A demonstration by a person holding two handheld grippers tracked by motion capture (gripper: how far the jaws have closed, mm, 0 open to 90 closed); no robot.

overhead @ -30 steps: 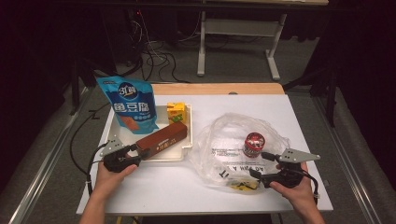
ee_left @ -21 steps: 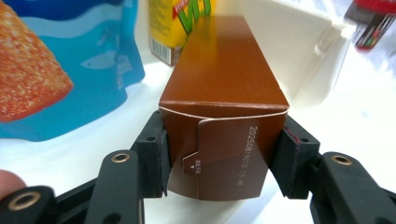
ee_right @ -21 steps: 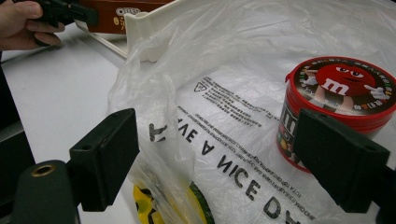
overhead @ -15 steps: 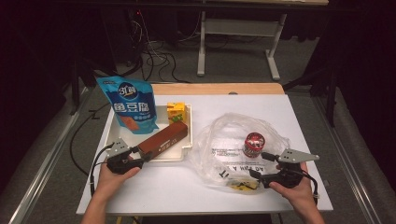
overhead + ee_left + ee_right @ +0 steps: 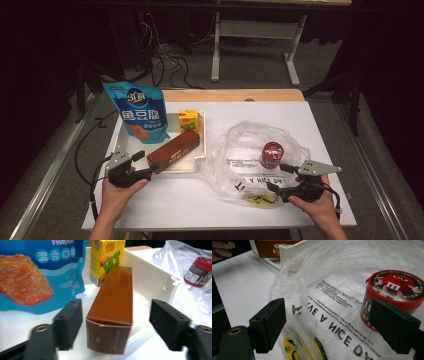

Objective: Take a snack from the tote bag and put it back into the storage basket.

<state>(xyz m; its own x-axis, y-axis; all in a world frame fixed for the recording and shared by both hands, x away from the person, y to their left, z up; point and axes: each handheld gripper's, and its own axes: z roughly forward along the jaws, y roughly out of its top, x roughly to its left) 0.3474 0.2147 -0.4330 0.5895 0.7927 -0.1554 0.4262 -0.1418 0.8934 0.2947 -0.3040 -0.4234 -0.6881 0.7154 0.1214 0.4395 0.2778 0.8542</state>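
Inspection of the high view finds both forearms entering from the bottom edge, each hand wrapped around a gripper body and laid low over the white table [image 5: 320, 125]. The left gripper [image 5: 141, 164] sits at the near left corner of the white tray [image 5: 121, 142], pointing right toward the near end of the brown box [image 5: 174, 151], which lies slanted in the tray with that end on the near rim. A blue snack pouch [image 5: 141, 111] stands at the tray's far left and a yellow drink carton [image 5: 188, 120] just beyond the box. The right gripper [image 5: 278, 178] rests at the near edge of the clear plastic bag [image 5: 245, 150], aimed left, with the red candy tub [image 5: 272, 154] inside the bag just beyond it. Left gripper view: the jaws have just been opening and stand apart, one on each side of the brown box [image 5: 113, 307], with a visible gap at both pads; the box end lies between them, unpressed. Carton [image 5: 106, 260] and pouch [image 5: 37, 272] stand behind. Right gripper view: the jaws stand wide, level with the table, bag film [image 5: 332, 302] spread between them; whether either pad touches the film cannot be told. The tub [image 5: 395, 293] sits just behind the right-hand jaw.
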